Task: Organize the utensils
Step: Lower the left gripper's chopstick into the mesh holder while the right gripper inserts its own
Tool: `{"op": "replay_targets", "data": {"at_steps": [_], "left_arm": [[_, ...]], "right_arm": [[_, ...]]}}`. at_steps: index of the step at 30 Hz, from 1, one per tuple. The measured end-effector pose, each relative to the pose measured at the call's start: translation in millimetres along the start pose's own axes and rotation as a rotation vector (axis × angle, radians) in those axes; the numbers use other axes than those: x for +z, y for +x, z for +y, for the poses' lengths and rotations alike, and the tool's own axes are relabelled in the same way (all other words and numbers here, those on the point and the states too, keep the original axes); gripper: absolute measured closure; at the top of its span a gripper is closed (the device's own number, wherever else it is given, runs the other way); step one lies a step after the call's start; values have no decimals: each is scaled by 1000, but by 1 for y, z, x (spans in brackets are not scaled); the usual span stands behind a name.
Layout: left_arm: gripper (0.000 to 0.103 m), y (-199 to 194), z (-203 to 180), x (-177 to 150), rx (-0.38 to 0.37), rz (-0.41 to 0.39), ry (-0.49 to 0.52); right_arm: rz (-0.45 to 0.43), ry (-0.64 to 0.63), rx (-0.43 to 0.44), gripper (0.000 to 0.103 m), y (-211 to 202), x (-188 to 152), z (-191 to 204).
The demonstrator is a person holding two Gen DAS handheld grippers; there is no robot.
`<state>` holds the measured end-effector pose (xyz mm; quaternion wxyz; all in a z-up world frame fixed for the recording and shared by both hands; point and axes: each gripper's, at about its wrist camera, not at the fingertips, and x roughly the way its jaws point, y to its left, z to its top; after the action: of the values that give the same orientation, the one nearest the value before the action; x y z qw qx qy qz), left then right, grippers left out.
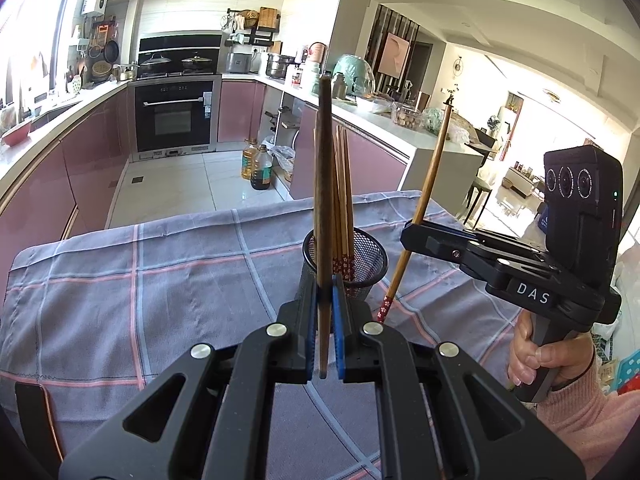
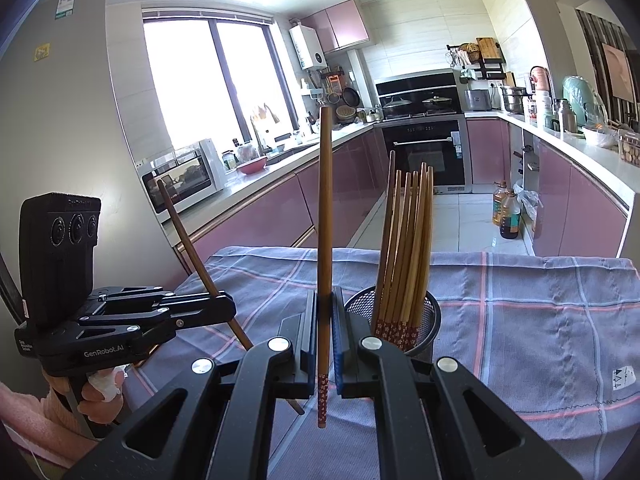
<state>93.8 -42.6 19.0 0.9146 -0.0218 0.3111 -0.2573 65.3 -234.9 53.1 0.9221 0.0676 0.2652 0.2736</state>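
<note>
Each gripper, left and right, clamps one chopstick upright beside the mesh cup of chopsticks.

Left wrist view: close behind own jaws, angled down, facing oven wall. Right wrist view: same low tilt, facing window corner. Shared: mesh holder, checked cloth; each sees other gripper
</note>
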Motion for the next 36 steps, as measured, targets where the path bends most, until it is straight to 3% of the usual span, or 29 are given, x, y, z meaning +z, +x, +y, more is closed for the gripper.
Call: {"op": "replay_targets", "data": {"at_steps": [13, 36], "left_arm": [[95, -5, 2, 13, -66, -11, -6], [95, -16, -20, 45, -79, -76, 52]], "right_arm": [[-8, -7, -4, 97, 1, 11, -3], [-52, -31, -3, 97, -9, 30, -8]]}}
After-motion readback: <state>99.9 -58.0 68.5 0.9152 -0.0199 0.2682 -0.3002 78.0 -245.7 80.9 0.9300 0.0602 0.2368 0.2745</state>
